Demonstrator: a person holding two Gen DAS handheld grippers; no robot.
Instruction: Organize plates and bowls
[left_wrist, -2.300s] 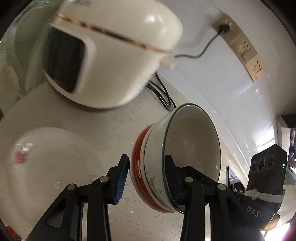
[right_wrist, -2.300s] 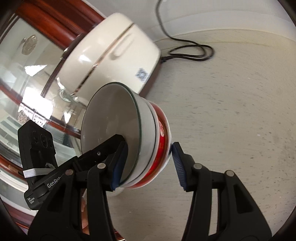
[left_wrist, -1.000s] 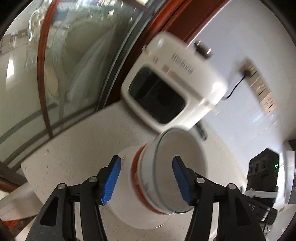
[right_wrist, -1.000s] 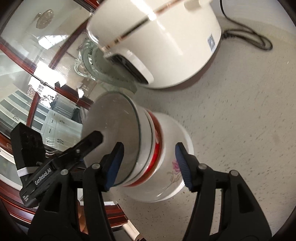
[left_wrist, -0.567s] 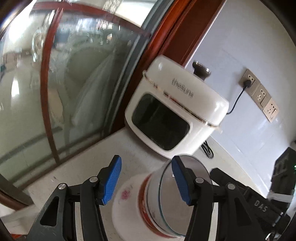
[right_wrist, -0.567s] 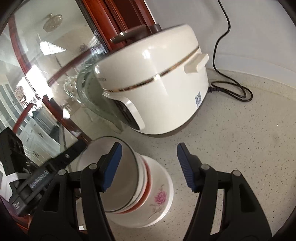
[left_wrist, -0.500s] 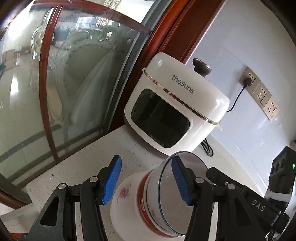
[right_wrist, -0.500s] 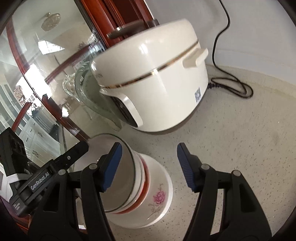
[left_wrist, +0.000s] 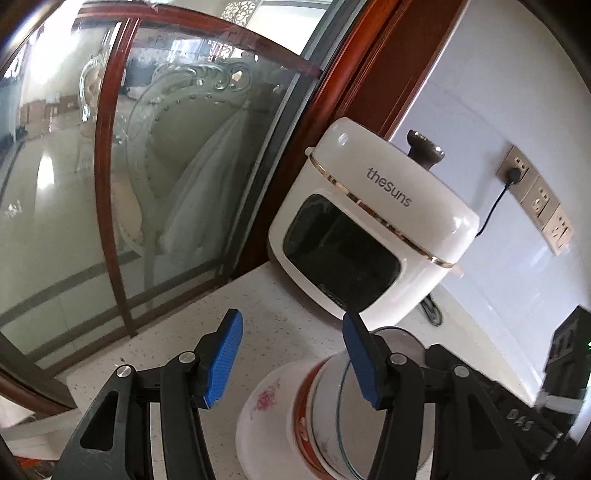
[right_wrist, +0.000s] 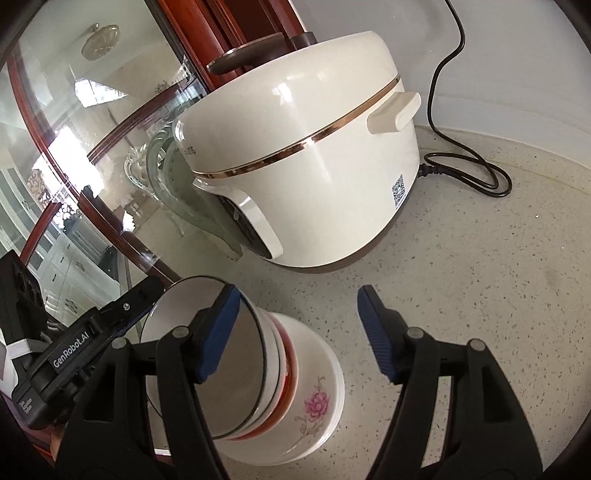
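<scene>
A: Starting at the left, what does the left wrist view give that the other lacks?

B: The glass partition (left_wrist: 155, 184) with its red-brown frame, then the cooker (left_wrist: 369, 236) from the front: dark window, "thesuns" lettering, and the wall sockets (left_wrist: 535, 199) behind it. The left claw (left_wrist: 291, 358) stands released, nothing between its blue pads. The stacked bowls (left_wrist: 325, 417) sit low in the frame, just right of the gap, partly behind the right-hand finger.

A: And the right wrist view?

B: It shows the cooker (right_wrist: 314, 158) from the side, with its gold band, handle and a QR sticker, plus the coiled black cord (right_wrist: 472, 173) on the speckled surface (right_wrist: 498, 295). The stack (right_wrist: 280, 373) is plainer here: a dark-rimmed bowl nested in a red-banded one, resting on a white rose-printed plate (right_wrist: 314, 410) on the surface.

A: The right claw (right_wrist: 295, 332)?

B: Released; its jaws have just been widening. The left pad overlaps the top bowl's rim, whether touching I cannot tell; the right pad stands clear of the stack.
</scene>
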